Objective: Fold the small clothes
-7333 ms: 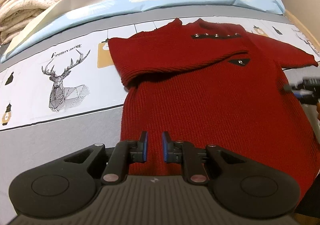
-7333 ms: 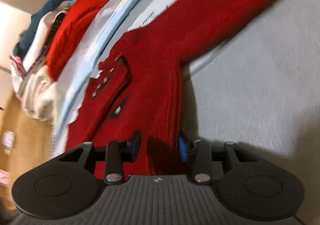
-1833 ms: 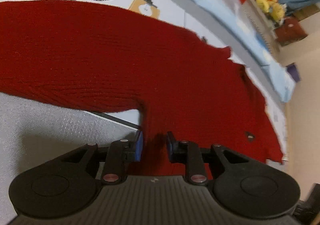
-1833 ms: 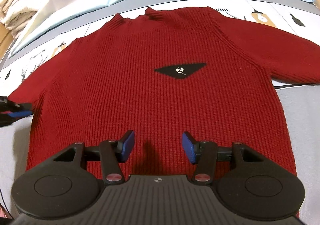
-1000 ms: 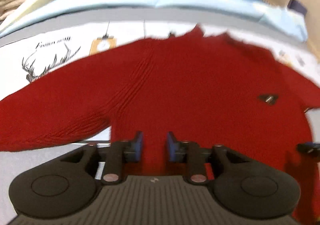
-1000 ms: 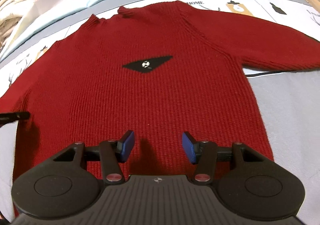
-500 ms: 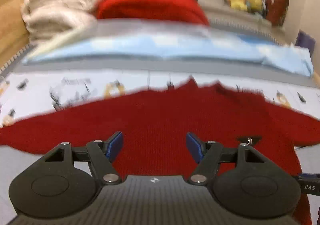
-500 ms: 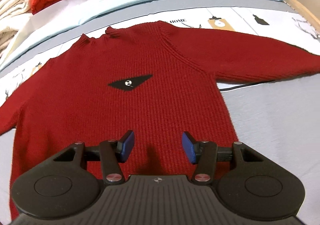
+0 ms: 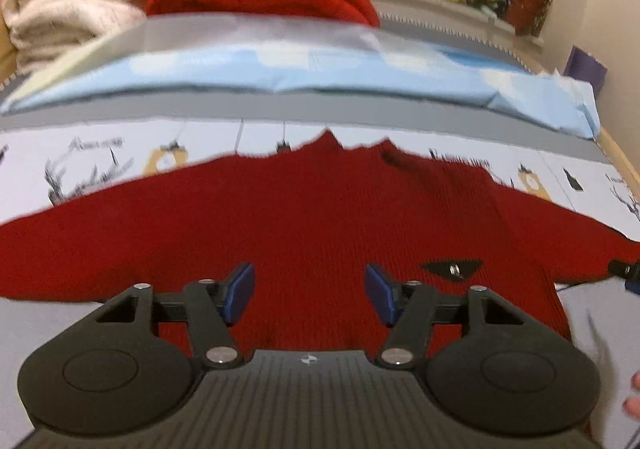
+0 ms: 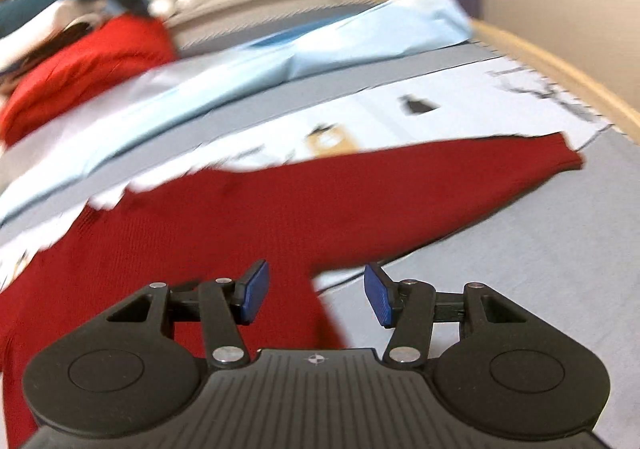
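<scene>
In the left wrist view the left gripper point(image 9: 306, 295) hung over the lower body of the red sweater point(image 9: 320, 217), which lay flat and face up on the printed bedspread point(image 9: 100, 165), collar away from the camera and hem toward it. Its jaws had just been opening and then easing in a little; they stood spread, with knit showing below the gap but nothing caught between the pads. The sleeves ran out to either side, so the sweater's long line here lay crosswise to the fingers, and the black patch point(image 9: 452, 269) sat just right of the right finger. The tip of the right gripper point(image 9: 624, 273) showed at the far right edge, by the right sleeve. In the right wrist view, which was blurred, the right gripper point(image 10: 316, 295) also stood spread and empty, over the spot where the sweater's point(image 10: 200, 233) side seam met the underarm. The right sleeve point(image 10: 440, 177) stretched up and to the right from there, its cuff well apart from the fingers, on the grey part of the bedspread point(image 10: 540, 269). Judging by this, the right hand was the nearer one to that sleeve, and a fold would likely have begun by carrying it inward across the body.
</scene>
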Available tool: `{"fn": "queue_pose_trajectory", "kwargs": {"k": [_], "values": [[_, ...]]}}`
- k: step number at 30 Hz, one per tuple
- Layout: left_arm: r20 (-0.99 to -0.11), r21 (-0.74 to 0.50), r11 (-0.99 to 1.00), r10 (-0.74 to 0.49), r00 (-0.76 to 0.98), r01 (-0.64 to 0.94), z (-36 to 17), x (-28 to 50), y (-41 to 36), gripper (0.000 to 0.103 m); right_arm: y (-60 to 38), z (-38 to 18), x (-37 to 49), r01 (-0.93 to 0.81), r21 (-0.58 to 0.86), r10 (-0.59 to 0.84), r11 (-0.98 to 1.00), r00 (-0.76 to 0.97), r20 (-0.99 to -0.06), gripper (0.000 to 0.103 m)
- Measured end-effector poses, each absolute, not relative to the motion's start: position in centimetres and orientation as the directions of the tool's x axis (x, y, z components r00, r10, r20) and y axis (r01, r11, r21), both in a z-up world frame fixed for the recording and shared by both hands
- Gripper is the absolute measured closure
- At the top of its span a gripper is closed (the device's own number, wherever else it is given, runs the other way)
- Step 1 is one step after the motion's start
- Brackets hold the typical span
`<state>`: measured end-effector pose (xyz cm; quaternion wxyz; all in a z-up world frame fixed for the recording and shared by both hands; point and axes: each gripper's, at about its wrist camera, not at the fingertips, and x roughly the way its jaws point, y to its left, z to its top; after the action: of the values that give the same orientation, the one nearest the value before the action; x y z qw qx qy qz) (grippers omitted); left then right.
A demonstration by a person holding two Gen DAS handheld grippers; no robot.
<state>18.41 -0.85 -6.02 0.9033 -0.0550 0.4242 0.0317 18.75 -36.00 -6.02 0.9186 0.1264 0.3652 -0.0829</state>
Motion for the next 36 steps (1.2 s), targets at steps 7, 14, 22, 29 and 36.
{"fn": "queue_pose_trajectory", "kwargs": {"k": [7,14,22,29,36], "values": [[-0.791,-0.082,0.988,0.015,0.612,-0.130,-6.3,19.2,0.1,0.043,-43.9,-7.9,20.5,0.421,0.245,-0.154,0.873,0.716,-0.681,0.049],[-0.791,-0.141,0.983,-0.038,0.611,-0.121,-5.8,19.5,1.1,0.048,-52.8,-13.4,22.3,0.633,0.418,-0.244,0.651,0.696,-0.675,0.049],[-0.806,-0.124,0.983,-0.019,0.591,-0.138,-6.1,19.9,1.7,0.050,-56.9,-17.5,24.4,0.678,0.512,-0.281,0.528,0.708,-0.648,0.049],[-0.810,-0.129,0.976,0.000,0.587,-0.178,-5.8,19.9,3.3,0.050,-58.3,-16.5,26.6,0.721,0.430,-0.325,0.543,0.653,-0.685,0.086],[-0.806,-0.162,0.959,0.007,0.592,-0.232,-4.8,19.7,6.1,0.050,-52.1,-10.8,29.3,0.661,0.147,-0.484,0.736,0.666,-0.568,0.091]]}}
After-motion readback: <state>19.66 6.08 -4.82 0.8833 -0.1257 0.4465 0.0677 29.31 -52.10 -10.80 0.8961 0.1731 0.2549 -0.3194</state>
